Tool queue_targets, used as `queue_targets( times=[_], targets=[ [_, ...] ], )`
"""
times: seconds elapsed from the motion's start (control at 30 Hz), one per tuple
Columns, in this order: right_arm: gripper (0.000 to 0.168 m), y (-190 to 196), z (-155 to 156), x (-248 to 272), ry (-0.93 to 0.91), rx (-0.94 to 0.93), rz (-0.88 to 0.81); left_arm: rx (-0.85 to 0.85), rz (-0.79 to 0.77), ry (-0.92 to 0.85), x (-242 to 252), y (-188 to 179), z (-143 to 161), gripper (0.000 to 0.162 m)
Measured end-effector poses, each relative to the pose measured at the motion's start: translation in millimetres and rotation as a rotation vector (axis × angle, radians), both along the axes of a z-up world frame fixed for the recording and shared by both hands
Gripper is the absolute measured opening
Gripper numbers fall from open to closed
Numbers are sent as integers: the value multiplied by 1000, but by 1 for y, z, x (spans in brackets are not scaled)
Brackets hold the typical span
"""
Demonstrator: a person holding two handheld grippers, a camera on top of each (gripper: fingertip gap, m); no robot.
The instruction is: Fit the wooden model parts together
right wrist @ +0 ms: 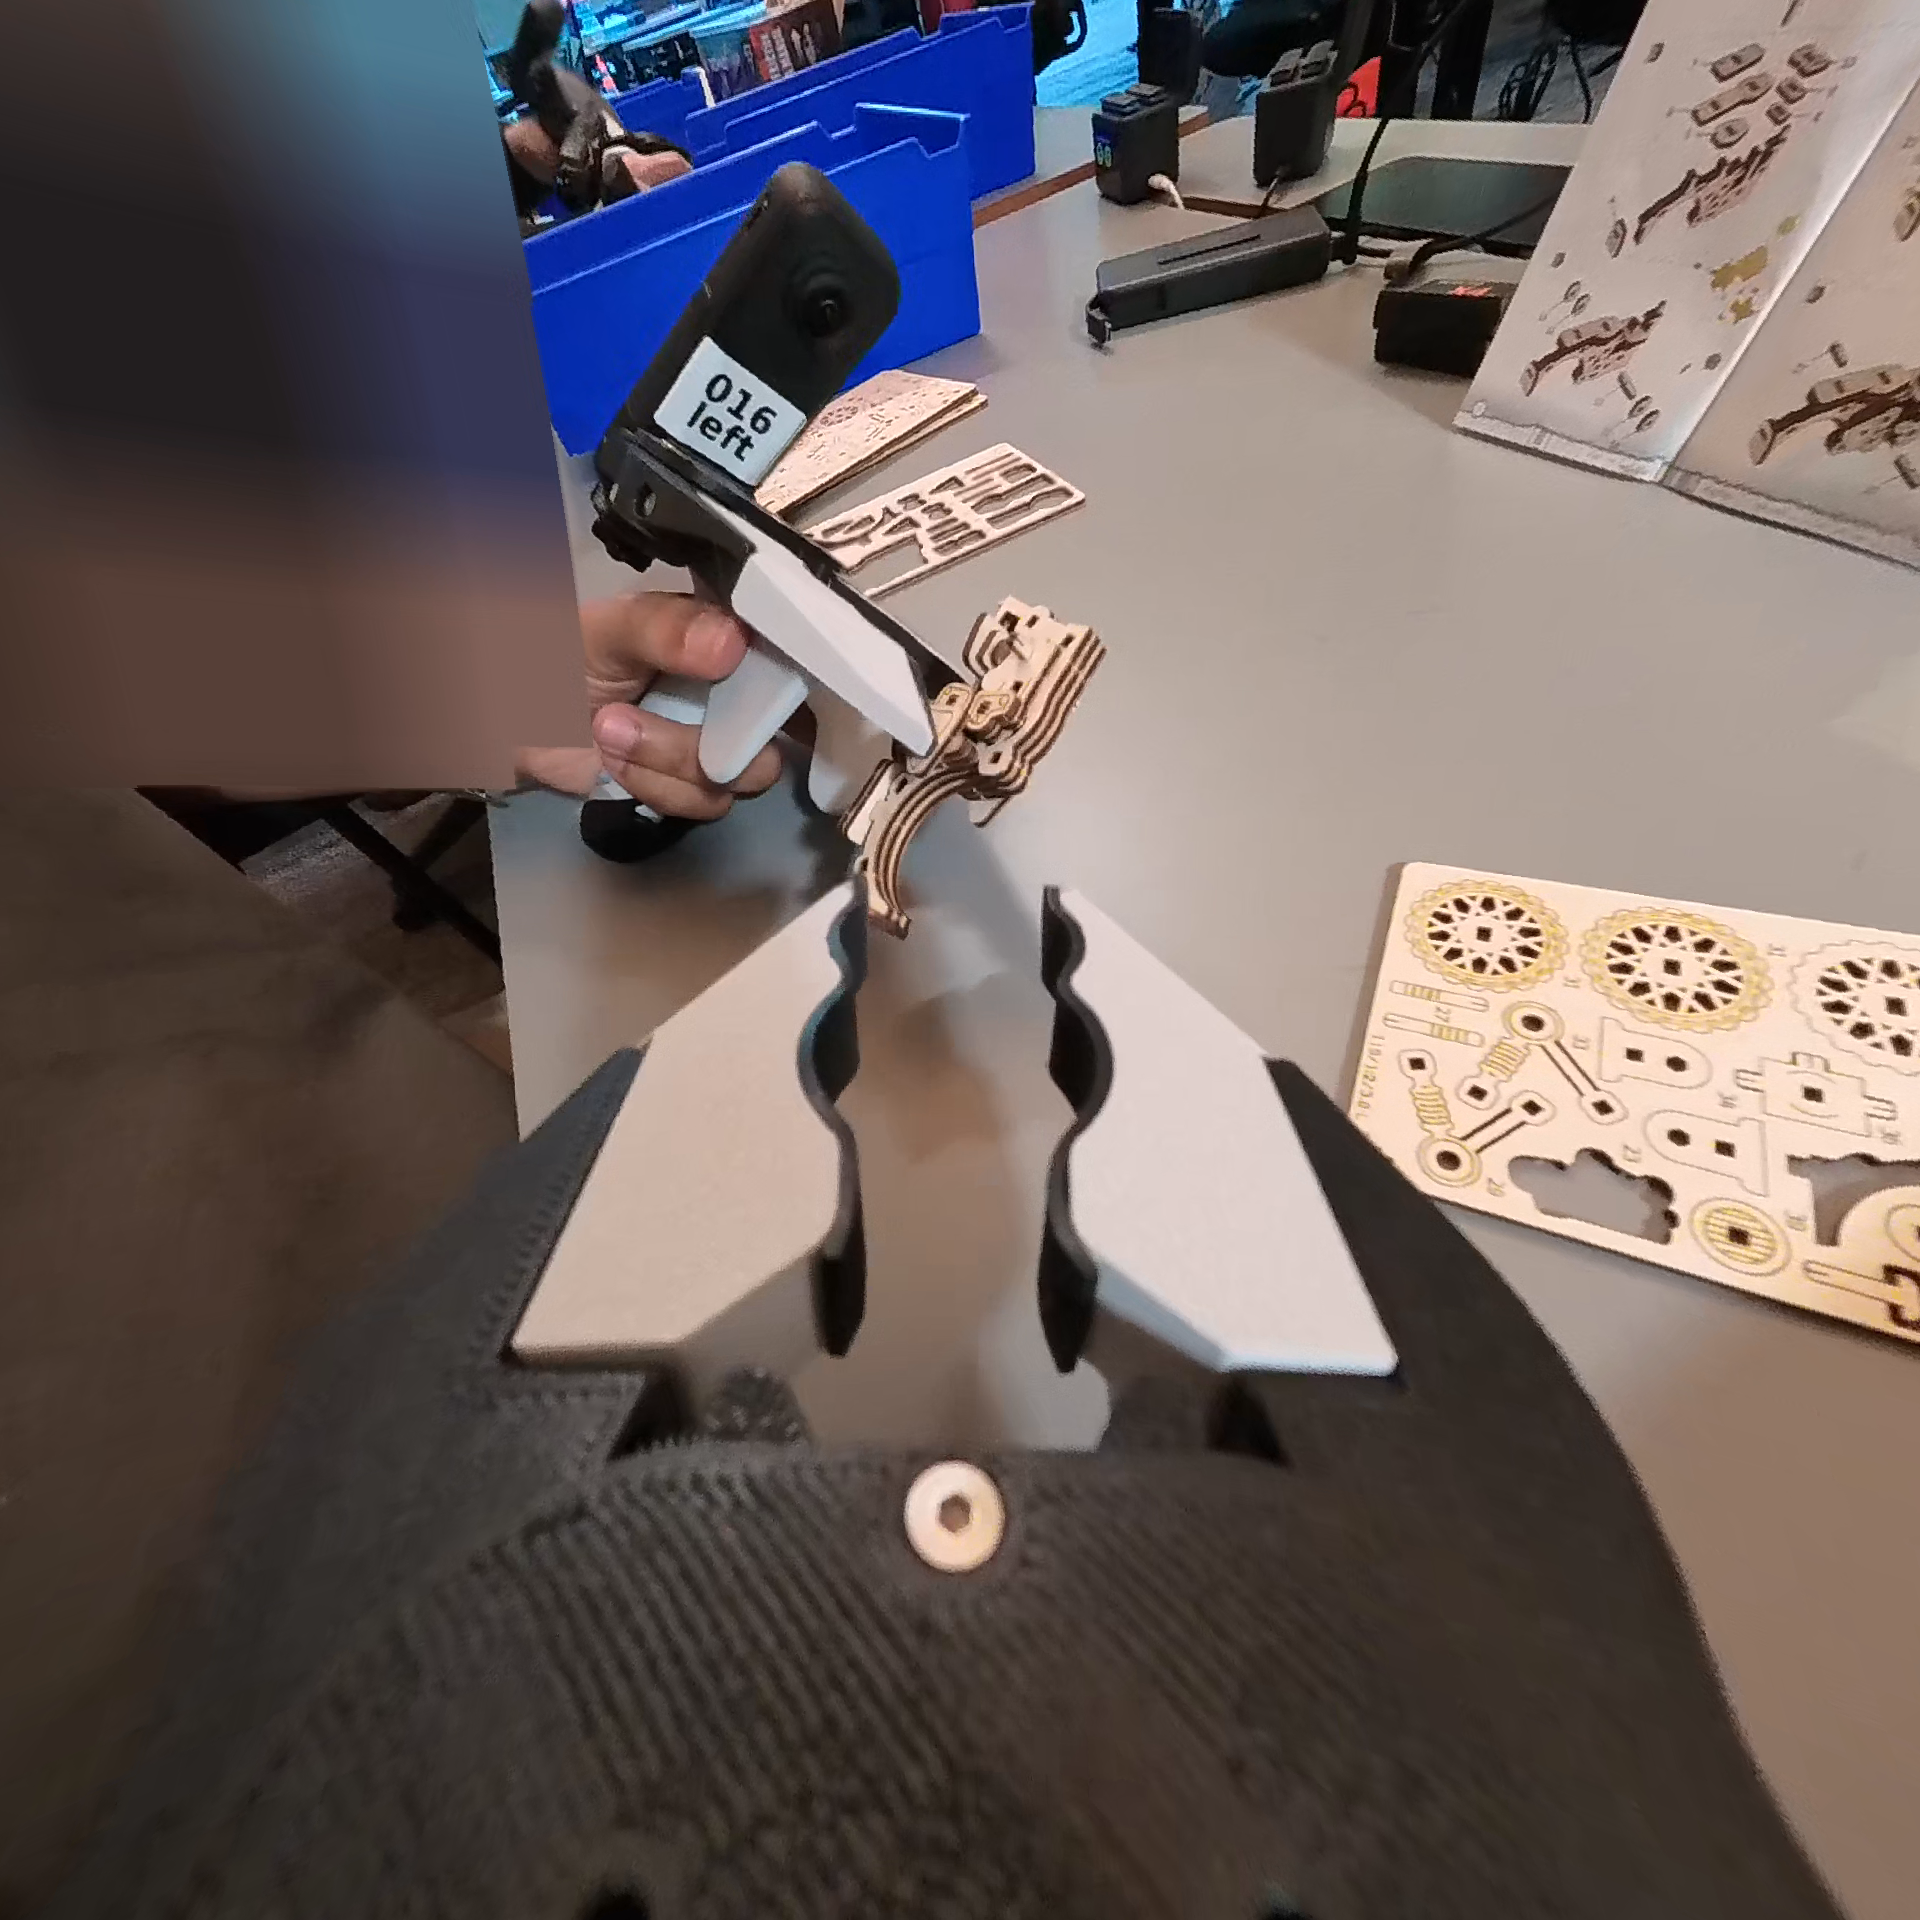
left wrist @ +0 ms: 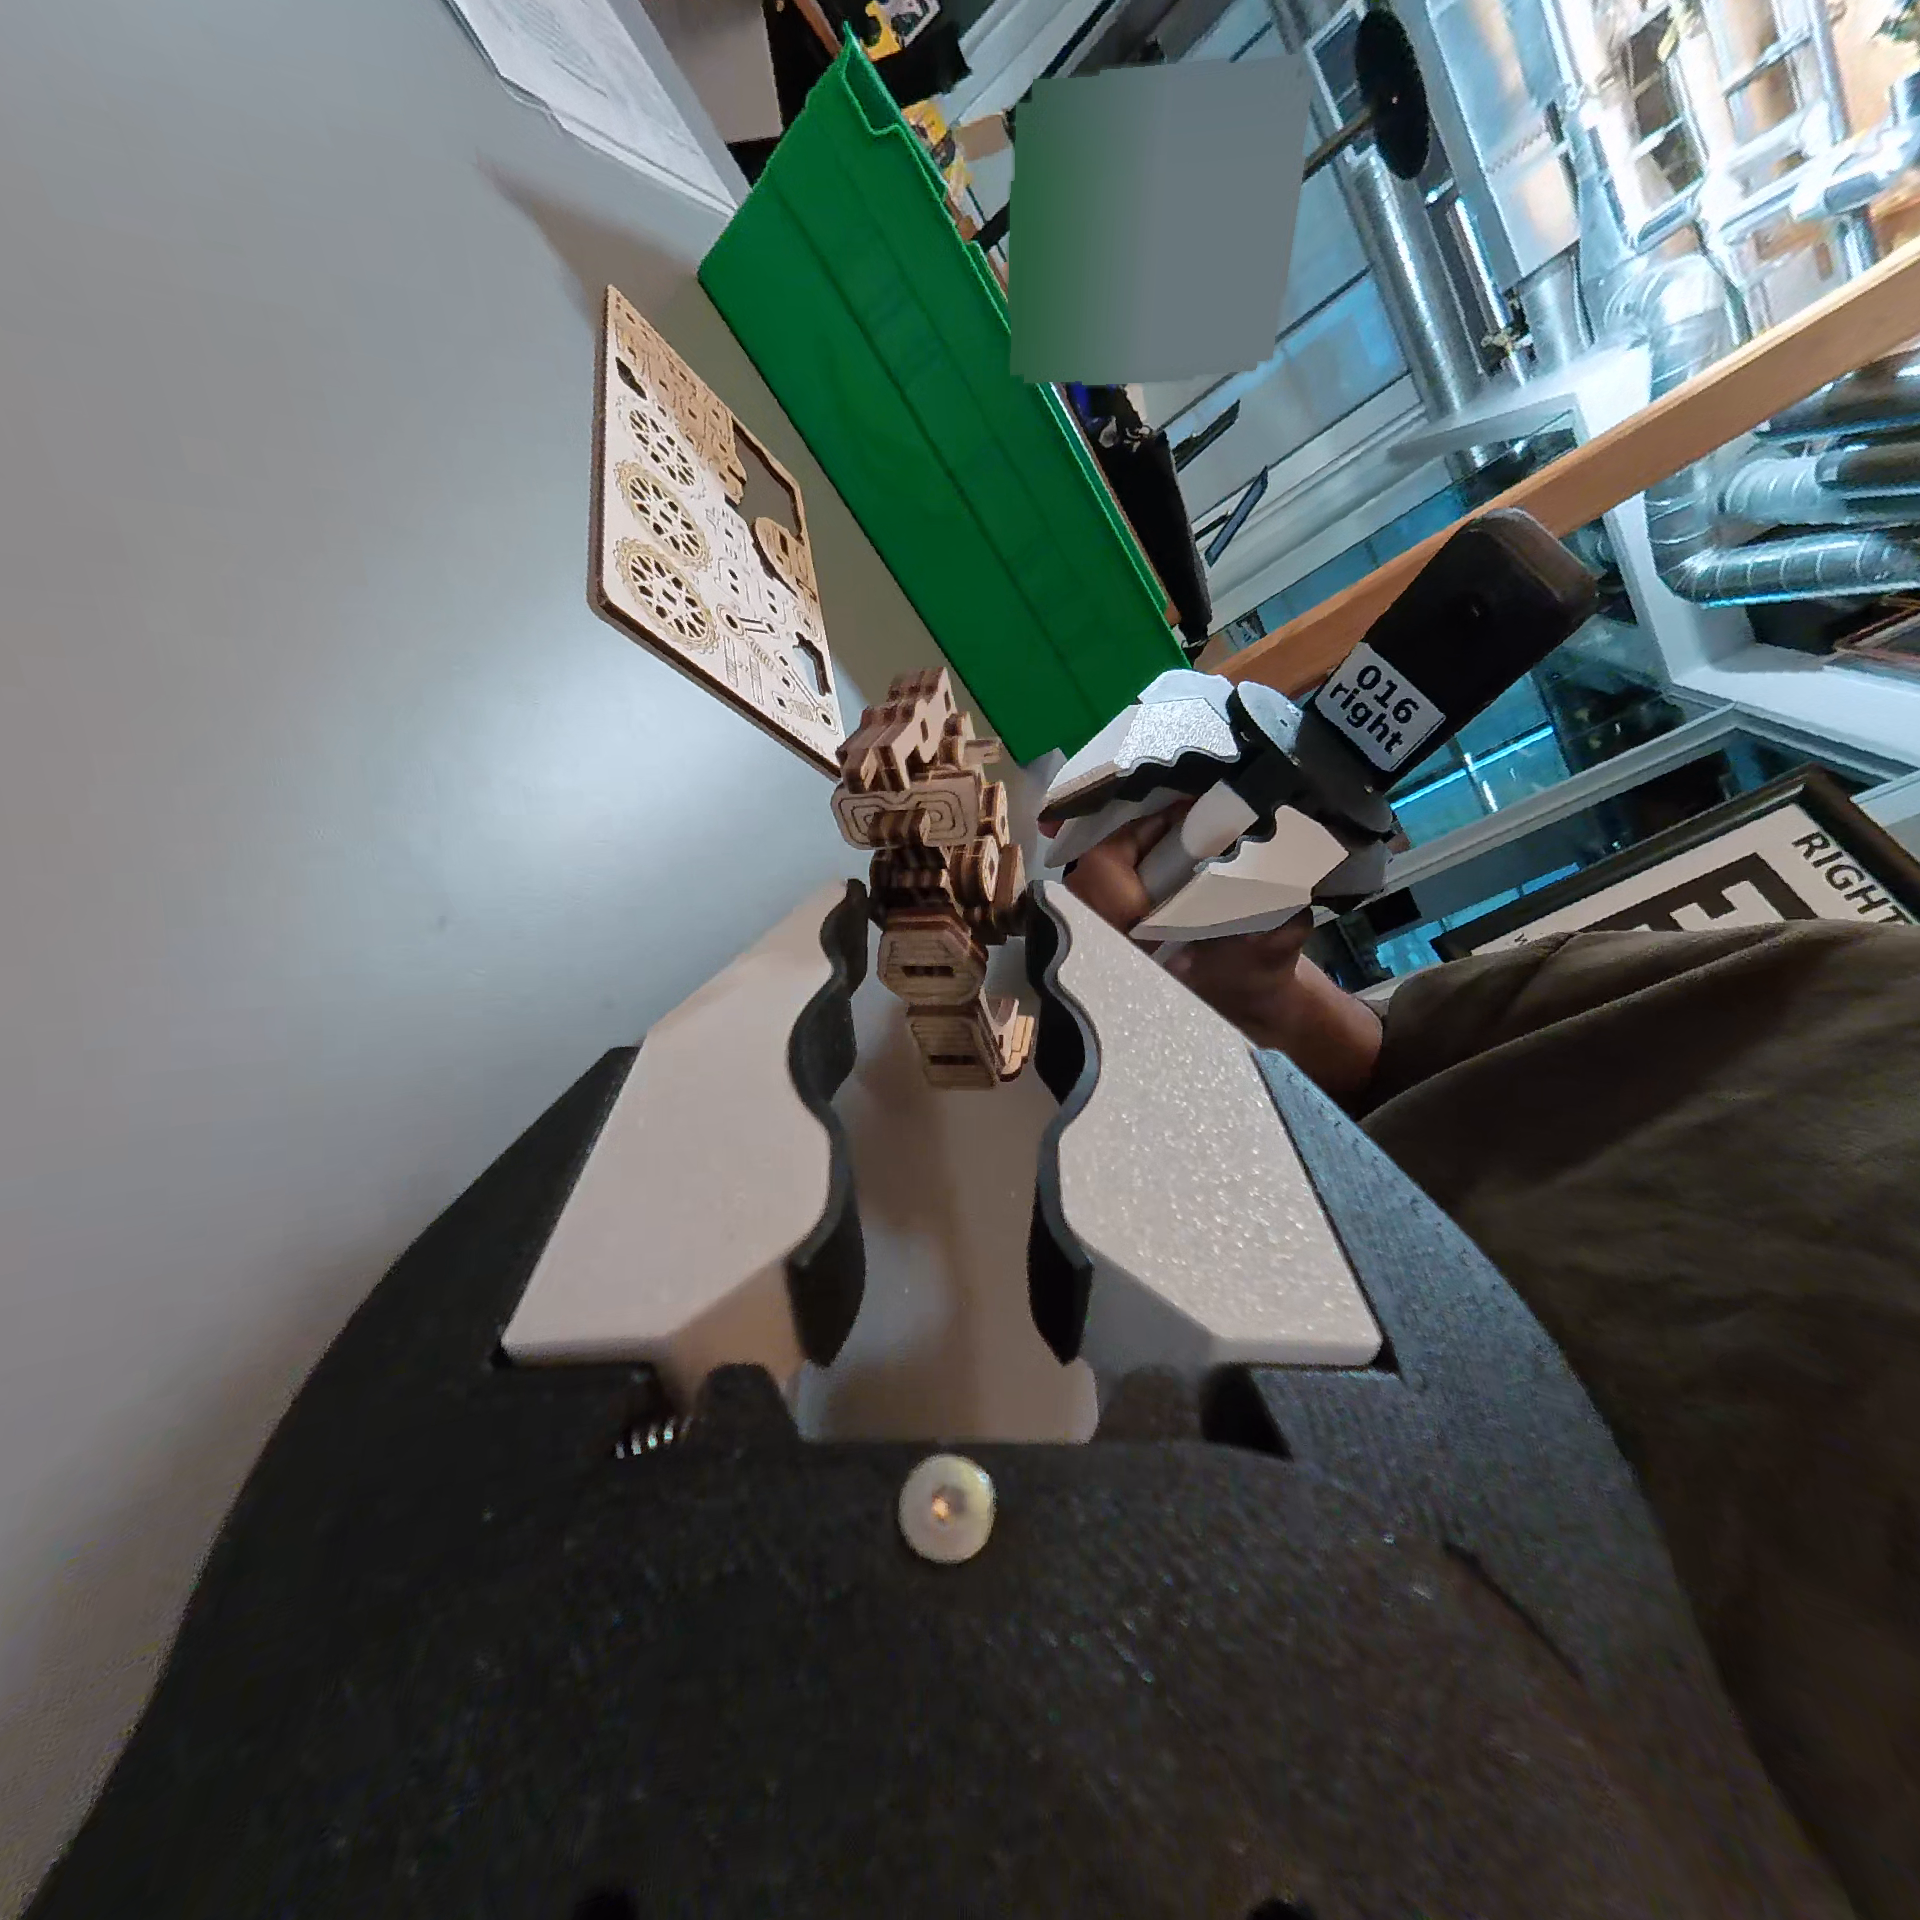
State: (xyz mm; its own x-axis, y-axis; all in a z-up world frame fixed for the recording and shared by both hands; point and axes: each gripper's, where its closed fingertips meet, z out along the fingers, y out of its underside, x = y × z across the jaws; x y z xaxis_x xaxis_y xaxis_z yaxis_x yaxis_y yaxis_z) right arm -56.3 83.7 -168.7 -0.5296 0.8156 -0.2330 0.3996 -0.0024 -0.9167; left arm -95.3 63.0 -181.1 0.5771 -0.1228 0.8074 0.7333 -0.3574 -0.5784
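The left gripper (right wrist: 914,727) was clamped on the layered tan wooden model assembly (right wrist: 987,727). The right gripper (right wrist: 951,914) hung empty, fingers apart, directly below its curved, downward-pointing tail.

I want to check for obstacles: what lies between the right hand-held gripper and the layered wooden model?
Nothing. In the right wrist view only bare grey table separates the open right hand-held gripper from the layered wooden model, held by the left hand-held gripper.

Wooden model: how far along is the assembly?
Partly built. The layered wooden sub-assembly is already stacked and is held off the table by the left gripper. The right gripper is open, holding nothing, close to its lower end. Left: the parts sheet still holds wheels and links, with only a few cut-outs empty.
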Motion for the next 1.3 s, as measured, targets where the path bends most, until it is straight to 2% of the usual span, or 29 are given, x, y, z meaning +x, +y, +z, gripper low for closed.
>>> queue_targets(
  times=[0.73, 1.3],
  targets=[
    [28, -29, 2, 11, 16, 36, 80, -23, -6, 24, 3, 0, -3, 28],
    [27, -33, 1, 13, 8, 39, 101, -73, -24, 20, 5, 2, -11, 28]
  ],
)
